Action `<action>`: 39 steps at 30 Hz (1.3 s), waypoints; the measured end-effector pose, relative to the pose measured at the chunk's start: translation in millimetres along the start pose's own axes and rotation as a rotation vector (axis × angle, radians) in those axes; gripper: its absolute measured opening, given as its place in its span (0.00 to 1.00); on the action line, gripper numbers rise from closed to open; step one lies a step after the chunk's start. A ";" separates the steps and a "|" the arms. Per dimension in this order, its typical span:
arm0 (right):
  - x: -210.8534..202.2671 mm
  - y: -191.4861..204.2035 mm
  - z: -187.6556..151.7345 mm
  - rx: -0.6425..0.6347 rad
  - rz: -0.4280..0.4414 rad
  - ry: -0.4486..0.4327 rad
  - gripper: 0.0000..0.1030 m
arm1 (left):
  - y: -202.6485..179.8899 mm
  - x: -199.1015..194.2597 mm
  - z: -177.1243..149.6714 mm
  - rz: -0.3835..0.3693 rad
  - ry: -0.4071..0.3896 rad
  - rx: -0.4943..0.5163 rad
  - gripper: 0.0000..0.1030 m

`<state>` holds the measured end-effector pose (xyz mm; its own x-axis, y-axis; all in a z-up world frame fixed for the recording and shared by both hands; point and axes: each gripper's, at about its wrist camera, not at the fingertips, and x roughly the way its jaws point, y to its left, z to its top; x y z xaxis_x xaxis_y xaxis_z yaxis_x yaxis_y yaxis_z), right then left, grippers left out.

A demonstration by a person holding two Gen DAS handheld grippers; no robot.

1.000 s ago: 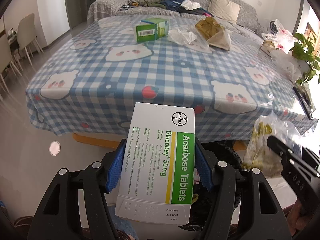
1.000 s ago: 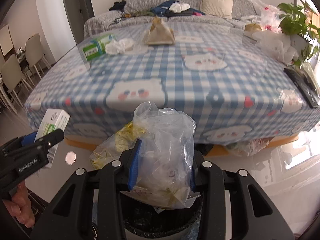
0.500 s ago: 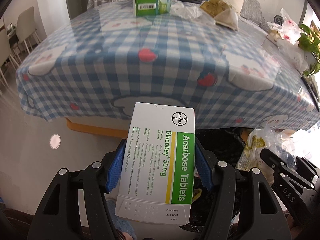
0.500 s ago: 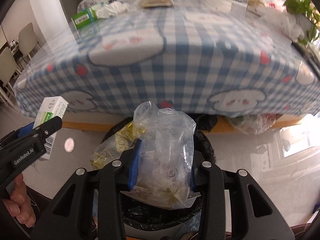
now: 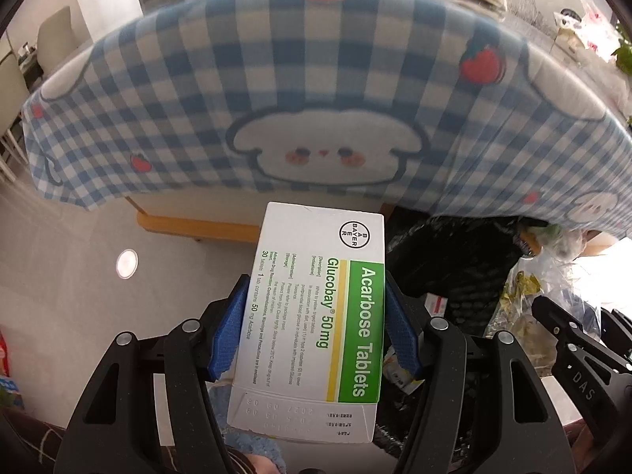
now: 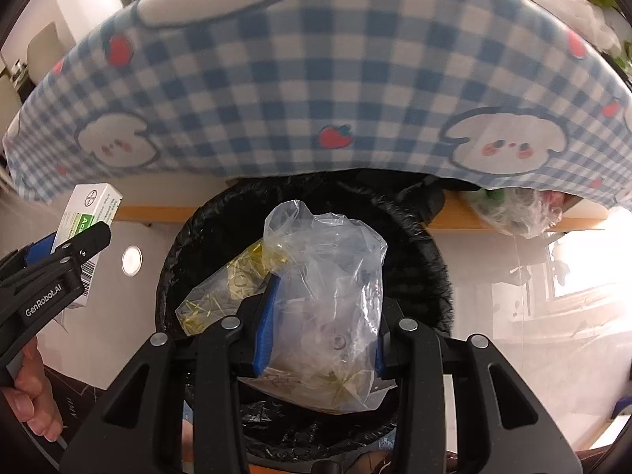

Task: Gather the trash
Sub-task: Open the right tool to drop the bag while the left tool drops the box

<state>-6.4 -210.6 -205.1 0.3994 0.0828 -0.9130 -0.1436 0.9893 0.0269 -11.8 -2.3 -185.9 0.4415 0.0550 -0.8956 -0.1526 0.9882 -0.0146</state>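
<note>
In the left wrist view, the left gripper (image 5: 316, 324) is clamped on a white and green medicine box (image 5: 316, 316), its blue pads (image 5: 231, 335) pressing the box's two long sides. The box stands lengthwise between the fingers, its printed face turned to the camera (the label reads "Acarbose Tablets"). At 12 o'clock hangs the edge of a blue checked tablecloth (image 5: 316, 91) with bunny and strawberry prints. At 3 o'clock lies a black bin liner (image 5: 466, 272), and beyond it the tip of the right gripper (image 5: 568, 339) shows, with its crumpled plastic just beside it.

In the right wrist view, the right gripper (image 6: 322, 324) is closed on a clear plastic bag (image 6: 328, 296) that bulges out above the fingers; yellowish scraps show through it. The bag hangs directly over the open trash bin (image 6: 418, 237), which is lined in black. At 9 o'clock the left gripper (image 6: 67, 260) holds the medicine box (image 6: 93, 205) to the left of the bin's rim, above the pale floor (image 6: 513, 347), with a hand (image 6: 29, 391) at 8 o'clock.
</note>
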 end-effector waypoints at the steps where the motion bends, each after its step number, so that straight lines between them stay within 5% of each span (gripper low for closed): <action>1: 1.3 2.3 -0.4 -0.005 0.003 0.000 0.34 | 1.4 0.6 -0.8 -0.001 0.003 -0.003 0.60; 11: -1.6 9.2 -0.1 -0.017 -0.005 -0.029 0.62 | -4.2 -2.0 -6.1 -0.017 0.005 0.012 0.60; 19: -8.7 -27.5 4.5 0.037 -0.069 -0.060 0.87 | -32.5 6.1 -12.7 -0.030 0.028 0.038 0.61; 39: -14.9 -106.6 -4.0 0.121 -0.190 -0.030 0.87 | -126.0 24.7 -18.9 -0.084 0.060 0.163 0.61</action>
<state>-0.7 -317.7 -195.9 0.4361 -0.1050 -0.8937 0.0462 0.9945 -0.0943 1.6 -128.2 -214.5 0.3921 -0.0323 -0.9194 0.0303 0.9993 -0.0222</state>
